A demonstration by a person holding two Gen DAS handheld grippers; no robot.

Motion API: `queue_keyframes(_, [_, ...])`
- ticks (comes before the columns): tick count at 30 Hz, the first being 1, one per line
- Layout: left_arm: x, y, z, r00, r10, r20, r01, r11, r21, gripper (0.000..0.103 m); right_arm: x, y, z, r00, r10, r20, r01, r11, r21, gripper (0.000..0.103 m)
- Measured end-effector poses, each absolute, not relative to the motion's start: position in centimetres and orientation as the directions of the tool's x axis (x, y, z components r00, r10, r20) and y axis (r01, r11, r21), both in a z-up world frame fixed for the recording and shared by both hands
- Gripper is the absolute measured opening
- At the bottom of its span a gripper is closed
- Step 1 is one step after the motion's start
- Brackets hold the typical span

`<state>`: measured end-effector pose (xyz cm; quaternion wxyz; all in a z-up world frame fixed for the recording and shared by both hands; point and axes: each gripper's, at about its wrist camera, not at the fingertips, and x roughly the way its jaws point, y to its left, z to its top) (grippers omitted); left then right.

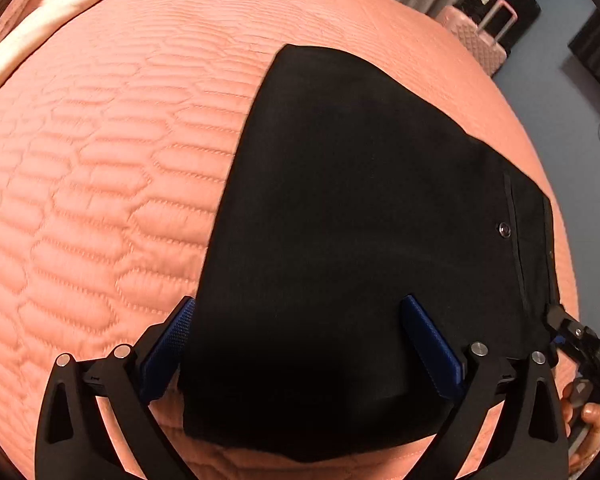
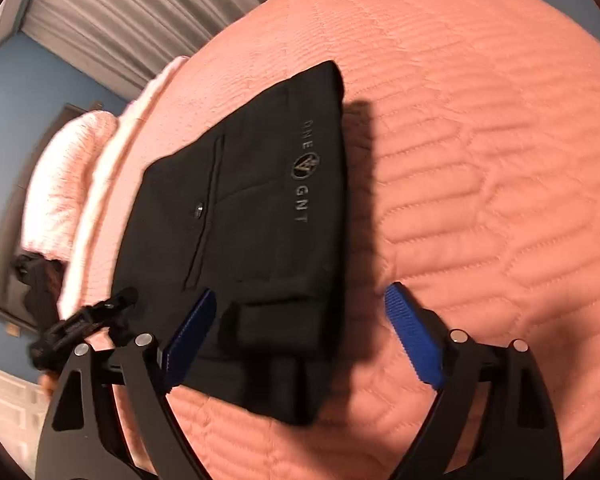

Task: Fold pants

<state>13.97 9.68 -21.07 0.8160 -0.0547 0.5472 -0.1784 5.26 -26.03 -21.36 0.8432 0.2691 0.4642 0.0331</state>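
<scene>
The black pants (image 1: 340, 240) lie folded into a compact wedge on the pink quilted bedspread (image 1: 100, 180), near the edge of the bed. The cloth is matte and dark, almost without sheen; a welt pocket with a small metal button (image 1: 504, 230) shows on the upper layer, and grey lettering with a round emblem (image 2: 306, 168) runs along the waistband (the letters are only partly legible). The folded edges are straight, the layers stacked thickest at the near end in the right wrist view. The bedspread is stitched in long hexagon-like cells, puffed between the seams, and a white fluffy pillow (image 2: 64, 184) lies at the head of the bed.

The left gripper (image 1: 296, 340) hangs over the pants with its jaws wide apart, its blue ribbed pads (image 1: 432, 344) on either side of the folded cloth, pressing on nothing. The right gripper (image 2: 300, 320) also stands wide open, one pad over the pants and the other over bare bedspread, holding nothing. A pink suitcase (image 1: 480, 36) stands beyond the bed by grey curtains (image 2: 140, 12).
</scene>
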Motion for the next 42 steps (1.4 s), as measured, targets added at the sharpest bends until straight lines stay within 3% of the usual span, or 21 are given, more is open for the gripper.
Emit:
queue_keyframes(1, [13.9,9.4,-21.0,0.338,-0.341,-0.877,0.232,0.933,-0.274,0.092,5.6,-25.2,-21.1,0.558,0.290,-0.777,0.176,0.874,0.453,0.081])
queue_keyframes(2, [13.6,9.2,-20.7,0.344,-0.328,-0.880,0.238,0.937,-0.256,0.085,6.1,-24.3,-21.0,0.540,0.280,-0.794,0.151,0.896,0.418,0.053])
queue_keyframes(3, [13.4,9.1,-20.5,0.347,-0.322,-0.881,0.238,0.939,-0.250,0.072,6.4,-24.2,-21.0,0.531,0.308,-0.789,0.147,0.884,0.444,0.040])
queue_keyframes(4, [13.1,9.2,-20.1,0.351,-0.319,-0.881,0.240,0.940,-0.245,0.066,6.6,-24.3,-20.8,0.527,0.330,-0.783,0.152,0.870,0.469,0.035])
queue_keyframes(6, [12.4,9.7,-19.2,0.355,-0.315,-0.880,0.237,0.941,-0.241,0.034,6.2,-24.4,-19.6,0.523,0.337,-0.783,0.122,0.879,0.460,0.026])
queue_keyframes(8, [11.8,10.3,-18.5,0.341,-0.322,-0.883,0.230,0.939,-0.254,0.029,5.0,-25.3,-18.5,0.510,0.360,-0.782,0.094,0.880,0.466,0.024])
queue_keyframes(13, [6.7,10.6,-18.5,0.286,-0.345,-0.894,0.254,0.927,-0.276,0.029,0.9,-27.1,-17.3,0.457,0.405,-0.792,0.081,0.868,0.490,0.024])
queue_keyframes(14, [5.3,10.7,-18.8,0.278,-0.340,-0.898,0.255,0.928,-0.272,0.032,0.3,-28.2,-18.2,0.444,0.423,-0.790,0.098,0.853,0.512,0.027])
queue_keyframes(15, [4.5,10.6,-19.2,0.287,-0.325,-0.901,0.252,0.933,-0.256,0.042,0.2,-28.8,-19.0,0.437,0.417,-0.797,0.127,0.848,0.514,0.043])
queue_keyframes(17, [3.6,11.0,-19.0,0.349,-0.257,-0.901,0.211,0.959,-0.192,0.049,-0.7,-30.7,-19.4,0.468,0.427,-0.773,0.180,0.811,0.557,0.046])
queue_keyframes(20, [3.8,12.0,-14.7,0.535,-0.069,-0.842,0.137,0.991,0.006,0.041,-1.2,-29.9,-14.7,0.586,0.180,-0.790,0.227,0.900,0.373,0.048])
queue_keyframes(25, [8.6,7.9,-9.7,0.628,-0.122,-0.768,0.235,0.971,0.038,0.049,4.1,-24.8,-9.3,0.697,0.226,-0.681,0.053,0.930,0.363,0.041])
queue_keyframes(29, [15.9,1.7,-15.1,0.479,-0.123,-0.869,0.279,0.960,0.018,0.051,11.9,-20.0,-13.7,0.589,0.353,-0.727,-0.048,0.914,0.404,0.033])
queue_keyframes(31, [19.0,0.4,-19.3,0.398,-0.090,-0.913,0.262,0.965,0.019,0.056,14.9,-19.2,-17.5,0.507,0.324,-0.798,-0.050,0.936,0.348,0.023])
queue_keyframes(32, [19.2,0.5,-19.0,0.424,-0.095,-0.901,0.259,0.966,0.021,0.057,15.4,-20.8,-19.1,0.496,0.303,-0.814,-0.009,0.939,0.344,0.000])
queue_keyframes(33, [19.3,0.4,-18.5,0.427,-0.092,-0.899,0.279,0.960,0.034,0.057,15.2,-22.9,-19.1,0.521,0.332,-0.786,0.062,0.904,0.423,0.000])
queue_keyframes(35, [19.4,0.9,-16.6,0.502,-0.023,-0.865,0.263,0.956,0.127,0.052,14.6,-24.5,-16.9,0.588,0.234,-0.774,0.168,0.901,0.400,0.002])
queue_keyframes(37, [19.8,1.4,-16.2,0.550,0.022,-0.835,0.234,0.955,0.180,0.051,15.0,-22.4,-15.1,0.620,0.330,-0.712,0.064,0.883,0.464,0.002])
queue_keyframes(39, [21.3,0.8,-18.6,0.456,-0.003,-0.890,0.248,0.961,0.124,0.057,16.8,-19.3,-16.6,0.518,0.357,-0.778,-0.033,0.916,0.399,0.000])
queue_keyframes(41, [21.9,0.3,-19.8,0.474,0.040,-0.879,0.258,0.949,0.183,0.063,17.4,-20.3,-19.2,0.485,0.227,-0.845,0.028,0.961,0.275,0.000])
queue_keyframes(42, [22.0,0.4,-19.4,0.473,0.029,-0.881,0.266,0.948,0.174,0.064,16.6,-22.3,-18.9,0.516,0.229,-0.826,0.092,0.943,0.320,0.000])
